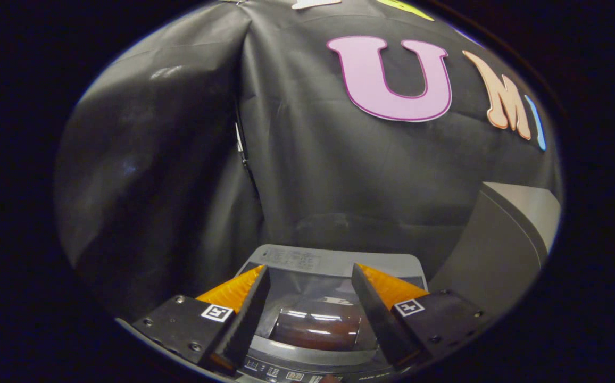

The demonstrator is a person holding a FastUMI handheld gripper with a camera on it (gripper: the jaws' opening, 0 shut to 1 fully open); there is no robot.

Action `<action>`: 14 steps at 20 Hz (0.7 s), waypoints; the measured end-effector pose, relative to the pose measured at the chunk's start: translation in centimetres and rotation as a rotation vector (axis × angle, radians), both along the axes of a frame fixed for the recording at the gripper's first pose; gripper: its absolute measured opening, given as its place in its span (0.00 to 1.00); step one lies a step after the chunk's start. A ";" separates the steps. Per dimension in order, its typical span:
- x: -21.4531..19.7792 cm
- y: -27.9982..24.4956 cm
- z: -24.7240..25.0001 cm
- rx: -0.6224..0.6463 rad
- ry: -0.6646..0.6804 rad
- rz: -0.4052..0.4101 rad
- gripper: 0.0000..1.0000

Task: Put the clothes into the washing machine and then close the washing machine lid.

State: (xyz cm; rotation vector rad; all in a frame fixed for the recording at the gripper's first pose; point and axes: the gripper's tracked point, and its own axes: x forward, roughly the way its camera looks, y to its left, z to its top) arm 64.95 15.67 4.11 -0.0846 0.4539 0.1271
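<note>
Black cloth wall behind, L to R. Gripper (pixel 310 276) hovering w/ fingers spread apart, gripping nothing. Washing machine (pixel 334 260) just below and ahead of fingers, seen between them; lid (pixel 313 306) w/ see-through window lying down flat, control panel nearest. Grey slanted panel (pixel 499 250) to R of machine. Clothes: can't tell where.
</note>
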 end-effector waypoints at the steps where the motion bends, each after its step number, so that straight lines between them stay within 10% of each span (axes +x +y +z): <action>1: 0.0 0.0 0.0 -0.013 -0.010 0.004 0.94; 14: -0.4 0.2 0.3 -0.007 -0.047 -0.010 0.94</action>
